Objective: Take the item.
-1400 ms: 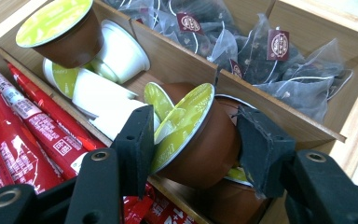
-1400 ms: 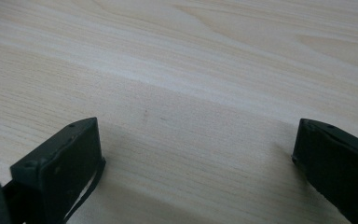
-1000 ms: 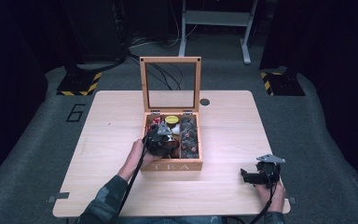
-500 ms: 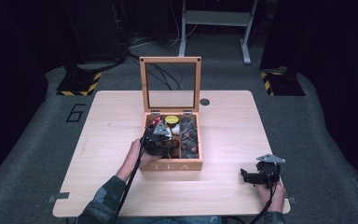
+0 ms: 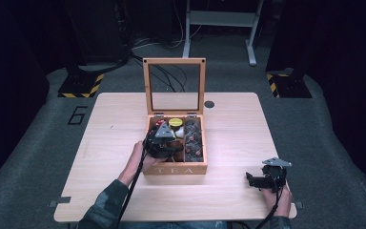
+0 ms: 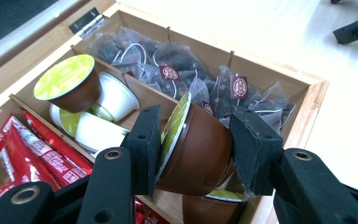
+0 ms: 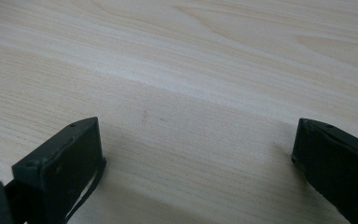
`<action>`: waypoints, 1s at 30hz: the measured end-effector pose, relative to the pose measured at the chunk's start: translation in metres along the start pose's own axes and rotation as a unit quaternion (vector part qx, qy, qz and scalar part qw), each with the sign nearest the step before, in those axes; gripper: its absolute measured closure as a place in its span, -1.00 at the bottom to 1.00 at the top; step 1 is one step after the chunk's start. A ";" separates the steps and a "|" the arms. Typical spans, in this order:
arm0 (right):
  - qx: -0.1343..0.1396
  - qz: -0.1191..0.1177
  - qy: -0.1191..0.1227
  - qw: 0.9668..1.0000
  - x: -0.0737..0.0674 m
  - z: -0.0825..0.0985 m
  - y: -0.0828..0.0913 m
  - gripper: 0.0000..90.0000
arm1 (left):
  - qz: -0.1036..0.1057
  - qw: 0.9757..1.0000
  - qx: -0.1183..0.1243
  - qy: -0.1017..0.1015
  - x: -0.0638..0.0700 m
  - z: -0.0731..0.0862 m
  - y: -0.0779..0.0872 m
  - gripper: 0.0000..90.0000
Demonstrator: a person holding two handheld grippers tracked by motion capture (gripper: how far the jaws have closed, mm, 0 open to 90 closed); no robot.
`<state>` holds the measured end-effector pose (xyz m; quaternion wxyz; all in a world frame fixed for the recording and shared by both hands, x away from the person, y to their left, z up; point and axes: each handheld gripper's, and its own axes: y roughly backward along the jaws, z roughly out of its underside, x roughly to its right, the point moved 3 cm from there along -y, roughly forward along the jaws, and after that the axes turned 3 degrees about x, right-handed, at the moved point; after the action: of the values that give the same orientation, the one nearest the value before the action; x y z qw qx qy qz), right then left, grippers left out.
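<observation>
In the high view, the left gripper (image 5: pixel 161 141) is seen reaching into the wooden tea box (image 5: pixel 175 169) on the counter (image 5: pixel 114 129), while the right gripper (image 5: pixel 259 179) is held idle near the front right corner

In the left gripper view, a brown coffee capsule (image 6: pixel 196 150) is clamped between the jaws, lid to one pad, base to the other, above the middle compartment; the pick-up step is judged in hand, and a straight lift clear of the tea bags (image 6: pixel 177 65) is called for next

In the right gripper view, the jaws are spread wide over bare wood with nothing between them

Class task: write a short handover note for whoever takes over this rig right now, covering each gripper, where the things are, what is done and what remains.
Left gripper: shut on a brown capsule, on its side above the tea box.
Right gripper: open, over bare table.
Done: capsule gripped.
Left: probably lift it clear of the box and set it down; more capsules, tea bags and red sachets are in the compartments.
</observation>
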<state>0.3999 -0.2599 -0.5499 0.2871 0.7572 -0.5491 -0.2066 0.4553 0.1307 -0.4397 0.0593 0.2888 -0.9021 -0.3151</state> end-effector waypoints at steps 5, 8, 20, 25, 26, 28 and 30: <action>0.004 0.003 -0.007 1.000 -0.001 0.000 0.000 -0.97 | -0.003 1.000 0.010 0.005 -0.003 0.001 0.009 0.23; 0.002 0.000 -0.002 1.000 0.000 0.000 0.000 -0.97 | -0.007 1.000 0.014 0.006 -0.005 0.002 0.013 0.23; 0.003 -0.002 -0.004 1.000 0.000 0.000 0.000 -0.97 | -0.021 0.999 0.031 0.023 -0.014 0.006 0.031 0.24; 0.003 0.002 -0.006 1.000 0.000 0.000 0.000 -0.97 | -0.034 0.998 0.042 0.026 -0.020 0.008 0.039 0.24; 0.003 0.002 -0.006 1.000 0.000 0.000 0.000 -0.97 | -0.034 0.998 0.042 0.026 -0.020 0.008 0.039 0.24; 0.004 0.000 -0.007 1.000 -0.001 0.000 0.000 -0.97 | -0.036 0.998 0.043 0.030 -0.022 0.008 0.044 0.24; 0.004 0.005 -0.008 1.000 -0.001 0.000 -0.001 -0.97 | -0.044 0.997 0.049 0.031 -0.024 0.009 0.048 0.24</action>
<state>0.4003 -0.2590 -0.5501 0.2807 0.7542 -0.5558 -0.2087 0.4492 0.1791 -0.4162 0.0594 0.3404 -0.9006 -0.2636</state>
